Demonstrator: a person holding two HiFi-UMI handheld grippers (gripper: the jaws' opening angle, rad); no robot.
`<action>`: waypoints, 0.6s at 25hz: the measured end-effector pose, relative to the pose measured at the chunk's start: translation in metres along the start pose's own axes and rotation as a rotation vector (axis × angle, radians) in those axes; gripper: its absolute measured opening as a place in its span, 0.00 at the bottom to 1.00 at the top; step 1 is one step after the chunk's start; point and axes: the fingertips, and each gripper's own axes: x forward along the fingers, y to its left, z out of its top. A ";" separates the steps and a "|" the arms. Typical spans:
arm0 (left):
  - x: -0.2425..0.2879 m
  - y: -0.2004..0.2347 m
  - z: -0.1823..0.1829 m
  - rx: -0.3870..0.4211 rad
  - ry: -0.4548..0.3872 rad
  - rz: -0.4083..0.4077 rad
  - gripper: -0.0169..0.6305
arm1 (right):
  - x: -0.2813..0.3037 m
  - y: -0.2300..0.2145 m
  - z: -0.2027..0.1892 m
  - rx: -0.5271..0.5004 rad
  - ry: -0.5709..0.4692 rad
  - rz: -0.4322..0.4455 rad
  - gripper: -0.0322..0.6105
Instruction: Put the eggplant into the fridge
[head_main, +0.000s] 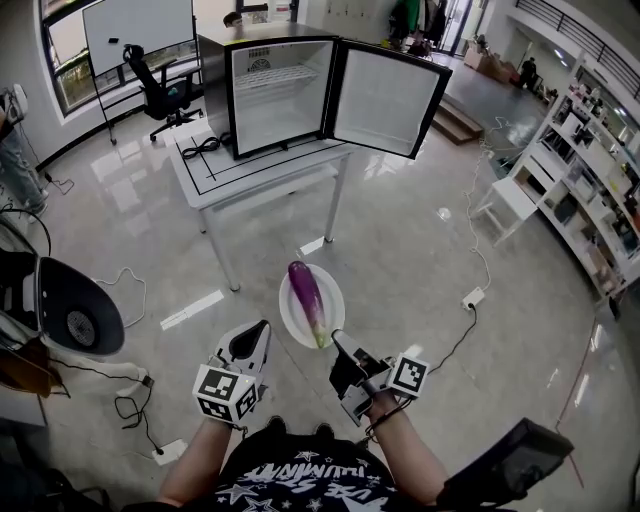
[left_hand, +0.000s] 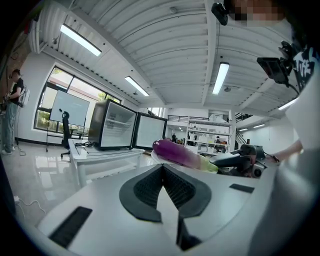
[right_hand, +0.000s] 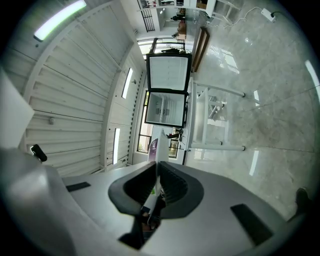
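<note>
Centrally placed: the eggplant (head_main: 308, 298) is seen lying lengthwise on a white plate (head_main: 289, 312), just below the middle of the head view, over the glossy floor (head_main: 400, 250).
Eggplant: purple along its body, pale green at the end nearest the lower edge of the frame; it is carried on the plate and touched by neither tool.
Right tool (head_main: 340, 350): clamped on the plate's near rim, at lower centre-right of the head view; in the right gripper view the thin white plate edge (right_hand: 161, 145) is seen pinched between the dark pads, with a sliver of purple eggplant (right_hand: 152, 151) beyond it.
Left tool (head_main: 255, 342): jaws are brought together with nothing between them, as shown in the left gripper view; it is held just left of the plate, at lower centre-left.
Left gripper view: the eggplant (left_hand: 182, 155) is seen past the closed pads, at centre-right.
Fridge (head_main: 280, 90): stood on a white desk (head_main: 255, 170) at upper centre, well apart from the plate; its door (head_main: 390, 95) is swung wide open to the right, and a wire shelf is seen inside.
Desk extras: a black cable (head_main: 200, 148) is laid beside the fridge.
Surroundings: an office chair (head_main: 155, 85) is seen at upper left, shelving (head_main: 590, 200) along the right edge.
</note>
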 end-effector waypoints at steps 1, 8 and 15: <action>0.000 0.003 0.000 -0.001 0.001 0.000 0.04 | 0.002 -0.001 0.000 0.003 -0.002 -0.001 0.08; 0.001 0.028 0.000 -0.006 0.009 -0.002 0.04 | 0.023 -0.011 -0.001 0.015 -0.019 -0.013 0.08; 0.002 0.052 -0.005 -0.002 0.018 -0.019 0.04 | 0.040 -0.022 -0.003 0.009 -0.051 -0.021 0.08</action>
